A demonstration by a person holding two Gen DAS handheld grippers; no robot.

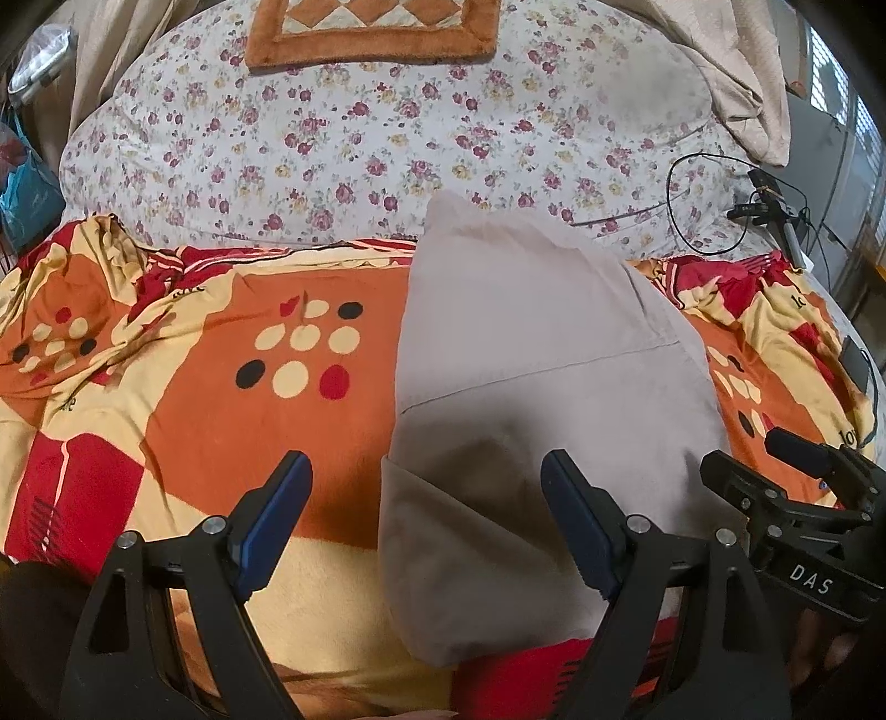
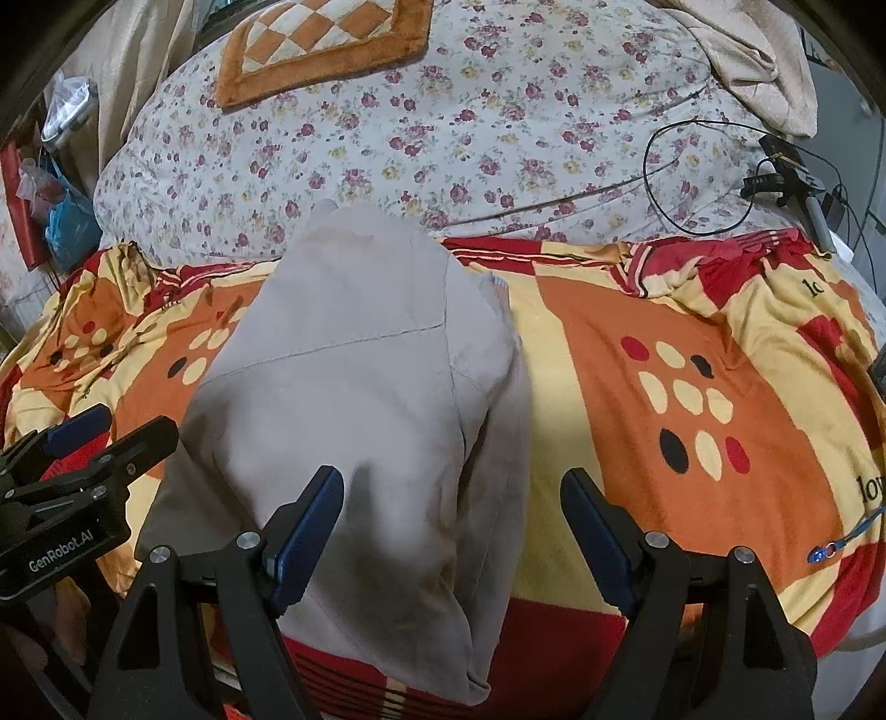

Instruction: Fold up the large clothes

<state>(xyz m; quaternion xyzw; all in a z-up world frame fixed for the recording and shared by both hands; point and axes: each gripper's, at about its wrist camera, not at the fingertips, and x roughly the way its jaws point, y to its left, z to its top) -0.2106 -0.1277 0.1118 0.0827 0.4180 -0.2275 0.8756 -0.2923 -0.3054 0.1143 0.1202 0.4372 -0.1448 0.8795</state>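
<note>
Left gripper (image 1: 426,493) apart | right gripper (image 2: 451,509) apart | folded beige garment (image 1: 531,387), soft, matte | fleecy patterned blanket (image 1: 194,387)

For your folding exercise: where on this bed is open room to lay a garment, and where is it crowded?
Free: the orange blanket left of the beige garment, and right of it; the floral quilt beyond. Crowded: the cables at the far right edge.

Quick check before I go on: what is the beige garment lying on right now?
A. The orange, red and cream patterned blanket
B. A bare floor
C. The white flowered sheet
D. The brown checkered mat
A: the beige garment lies folded lengthwise across the patterned blanket, while the flowered sheet and checkered mat lie beyond it.
</note>
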